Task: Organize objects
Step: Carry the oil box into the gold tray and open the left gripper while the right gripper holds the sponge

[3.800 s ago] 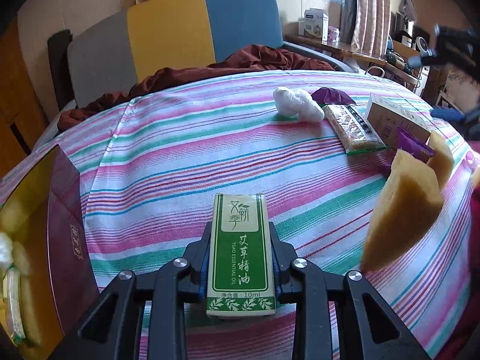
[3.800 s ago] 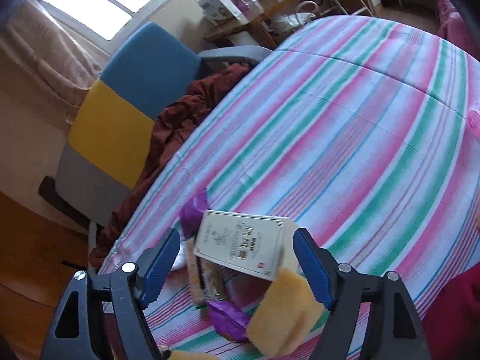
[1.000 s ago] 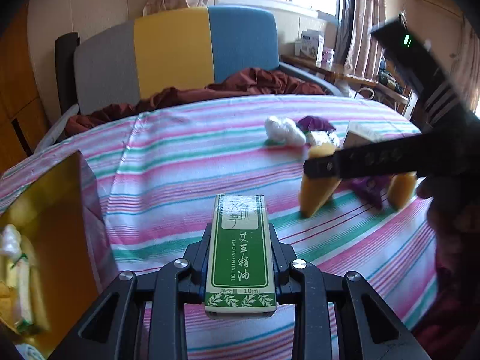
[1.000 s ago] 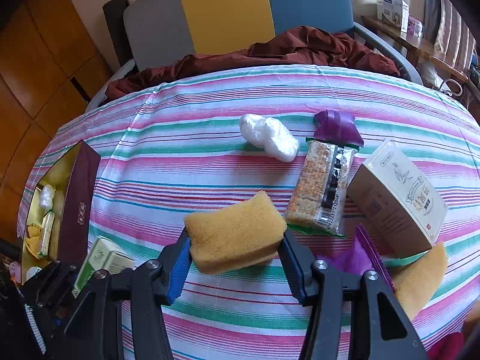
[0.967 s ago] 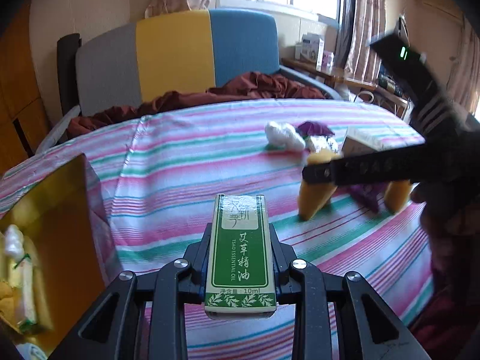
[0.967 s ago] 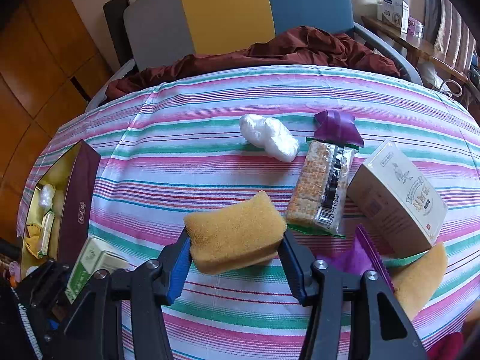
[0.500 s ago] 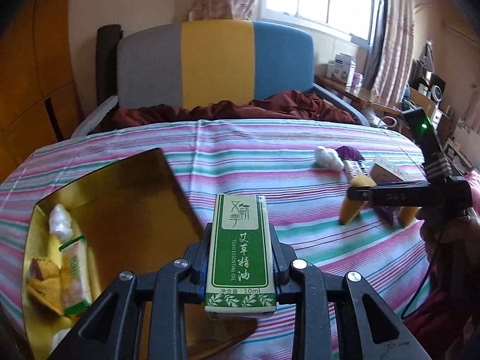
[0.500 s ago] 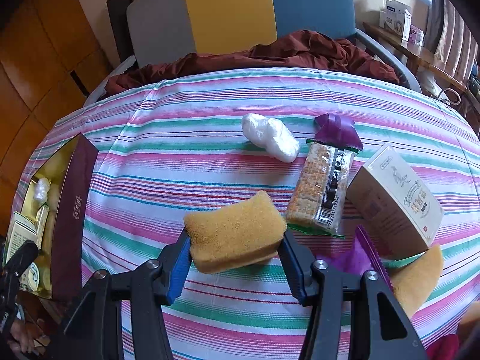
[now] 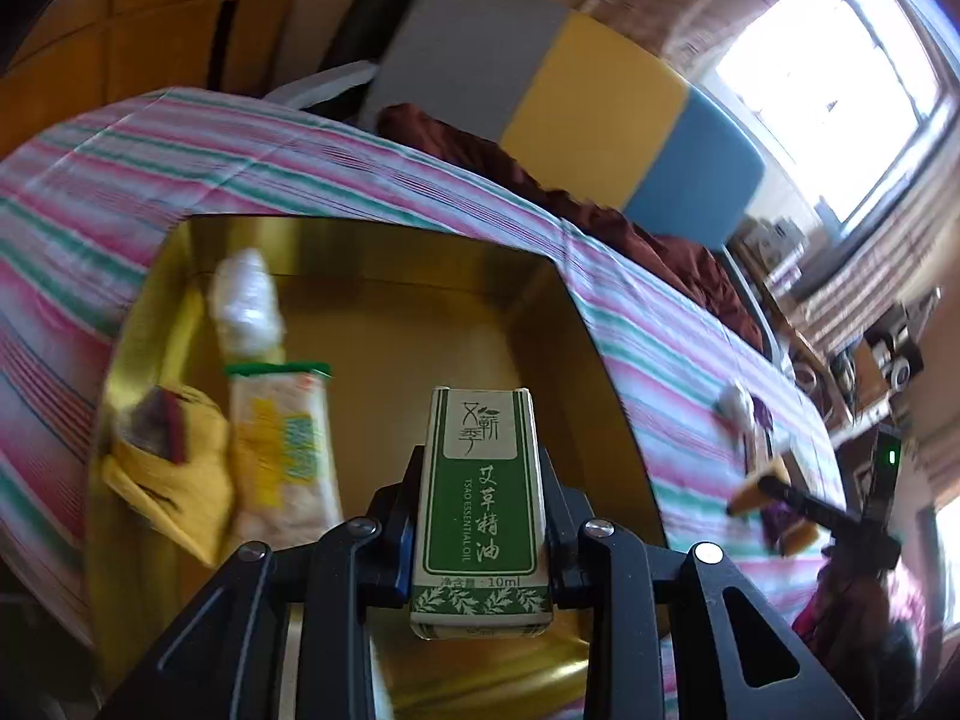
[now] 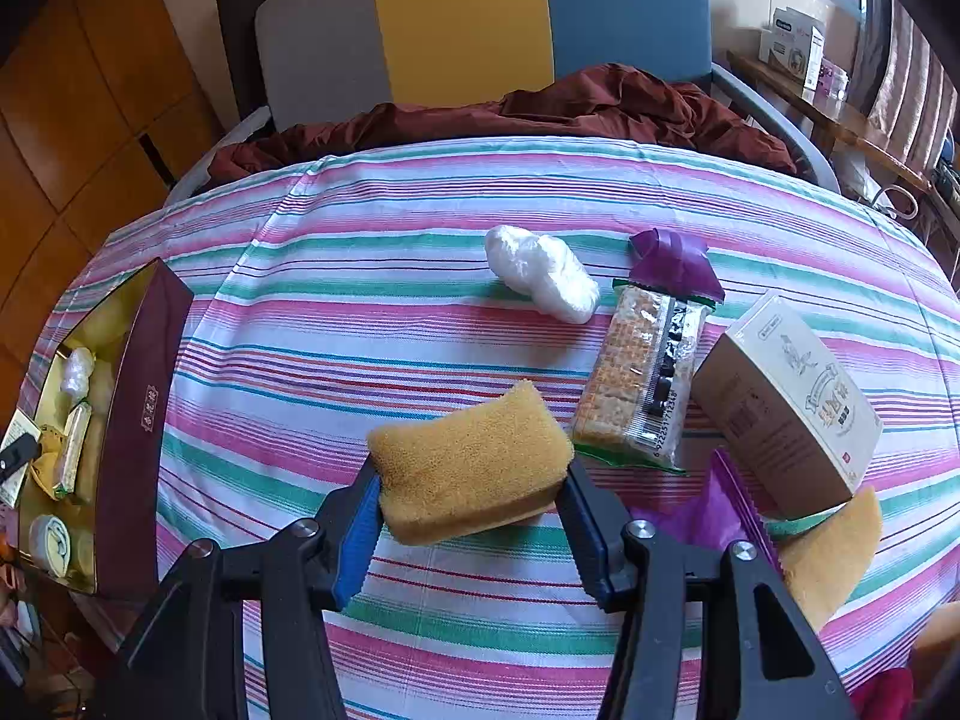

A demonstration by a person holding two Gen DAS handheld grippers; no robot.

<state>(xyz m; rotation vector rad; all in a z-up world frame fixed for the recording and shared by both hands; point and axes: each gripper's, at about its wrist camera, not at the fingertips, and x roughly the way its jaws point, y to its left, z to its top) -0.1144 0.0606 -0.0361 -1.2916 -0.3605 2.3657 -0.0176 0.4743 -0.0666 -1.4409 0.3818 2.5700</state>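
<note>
Striped cloth (image 10: pixel 372 300) in pink, green and white covers the table; a grey, yellow and blue chair back (image 10: pixel 468 18) stands behind it with a maroon fabric (image 10: pixel 540 108) heaped at the table's far edge.

Left gripper (image 9: pixel 480 516): jaws pinching a green essential oil box (image 9: pixel 480 498), held lengthwise, above the gold interior of an open gift box (image 9: pixel 384 324). Inside the gift box, to the left of the held carton: a white wrapped lump (image 9: pixel 246 306), a green-edged snack packet (image 9: pixel 282 444), a yellow sachet (image 9: pixel 168 480). Left view is motion-blurred.

Right gripper (image 10: pixel 471 504): jaws pinching a yellow sponge (image 10: pixel 471 462), held above the cloth near the table's front edge.

Loose on the table, right side:
- white plastic bundle (image 10: pixel 540 270)
- cereal bar packet (image 10: pixel 648 378), just right of the sponge
- purple wrapper (image 10: pixel 672 255) at the packet's far end
- beige carton (image 10: pixel 786 408), tilted, right of the packet
- second sponge (image 10: pixel 828 558) under the carton's near corner, a purple bag (image 10: pixel 714 510) beside it

Gift box sits at the table's left edge in the right view, maroon outer wall (image 10: pixel 141 420) facing the sponge.
</note>
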